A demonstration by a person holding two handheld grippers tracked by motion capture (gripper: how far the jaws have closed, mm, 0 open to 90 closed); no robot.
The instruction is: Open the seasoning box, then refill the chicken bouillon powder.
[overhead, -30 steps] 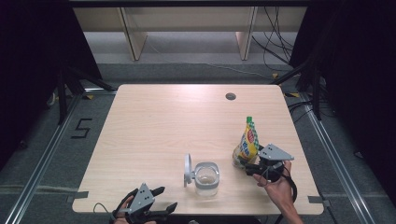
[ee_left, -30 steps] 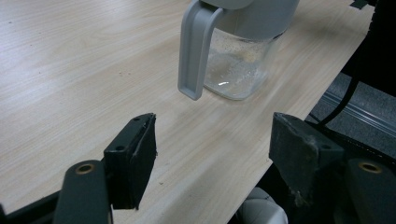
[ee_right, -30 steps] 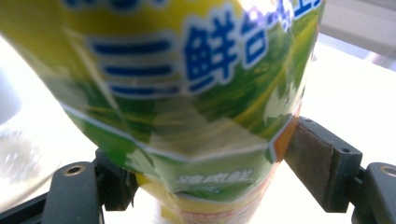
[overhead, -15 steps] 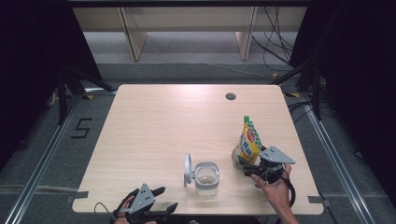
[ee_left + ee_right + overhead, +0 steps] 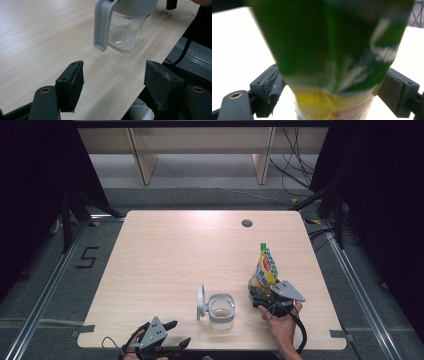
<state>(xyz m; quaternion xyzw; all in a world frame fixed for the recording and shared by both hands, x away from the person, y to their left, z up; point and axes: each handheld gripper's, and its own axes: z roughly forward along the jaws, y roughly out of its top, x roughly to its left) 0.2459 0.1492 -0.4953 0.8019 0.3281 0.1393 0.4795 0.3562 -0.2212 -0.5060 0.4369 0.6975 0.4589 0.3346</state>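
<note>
Down at the near-left edge of the counter [image 5: 165,250], the left hand-held gripper [image 5: 175,340] hovers with its jaws spread wide and nothing between them. Just ahead of its jaws and a little to their right stands the clear pitcher [image 5: 220,310], upright, its grey handle [image 5: 102,25] turned toward this gripper and its lid [image 5: 200,302] swung up on edge. A trace of pale residue clings inside the clear walls. It looks rigid and light, near empty, and smooth plastic may slide on the wood; the handle is the natural place to take hold, pinched across its flat sides.

To the right of the pitcher, the right hand-held gripper [image 5: 260,296] has the yellow-and-green pouch [image 5: 265,267] between its jaws near the base, and those jaws have just been opening. In the right gripper view the pouch's [image 5: 332,50] walls stand close to both pads [image 5: 390,91], but whether they press on it I cannot tell. The pouch stands on the counter, spout end up, leaning slightly. It seems soft and crinkly, likely to buckle and tip if squeezed high, so a low grip across the firmer bottom fold suits it best.
</note>
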